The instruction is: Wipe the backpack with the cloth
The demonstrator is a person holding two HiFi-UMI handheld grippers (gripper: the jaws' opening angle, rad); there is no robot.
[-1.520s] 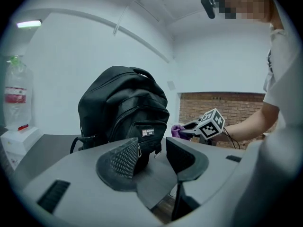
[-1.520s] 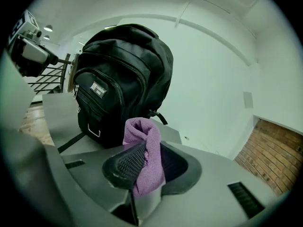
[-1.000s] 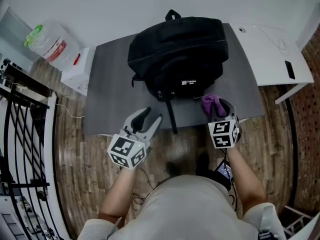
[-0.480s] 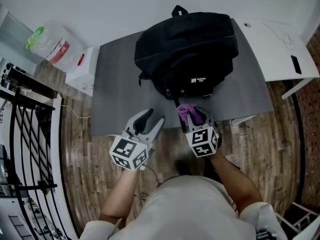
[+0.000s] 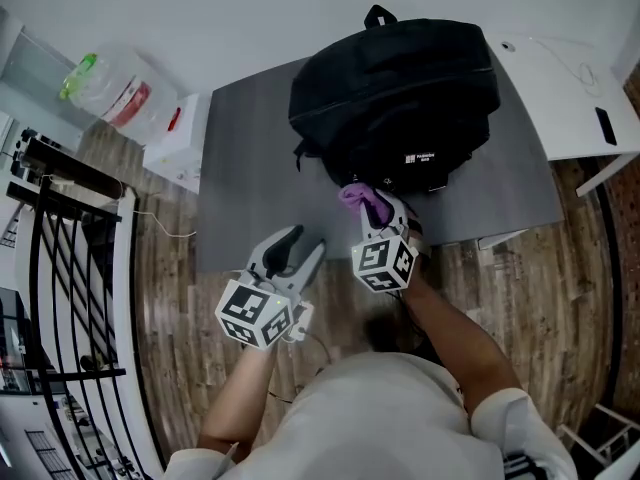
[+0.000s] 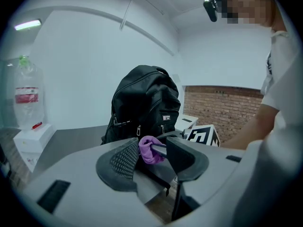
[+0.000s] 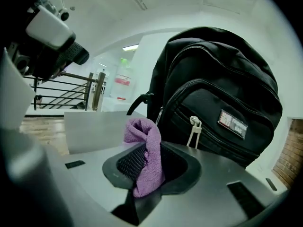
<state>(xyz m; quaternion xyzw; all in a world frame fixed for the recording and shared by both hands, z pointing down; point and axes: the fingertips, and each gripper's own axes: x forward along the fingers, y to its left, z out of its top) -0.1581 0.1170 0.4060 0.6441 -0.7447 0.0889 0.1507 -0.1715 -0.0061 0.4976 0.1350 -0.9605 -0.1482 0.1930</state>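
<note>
Black backpack (image 5: 395, 88) rests on the grey table (image 5: 250, 158), far and right of centre; carry loop at its far end, white label on its near pocket; purple cloth (image 5: 362, 199), bunched, pinched in the right gripper (image 5: 378, 211), just beside the backpack's near edge.

The right gripper (image 5: 373, 209) is sliding leftward along the lower front of the backpack (image 5: 400, 88), carrying the purple cloth (image 5: 359, 198). A second ago the cloth sat right of the bag's white label (image 5: 420, 158); now it is left of it, closer in against the bag.
</note>
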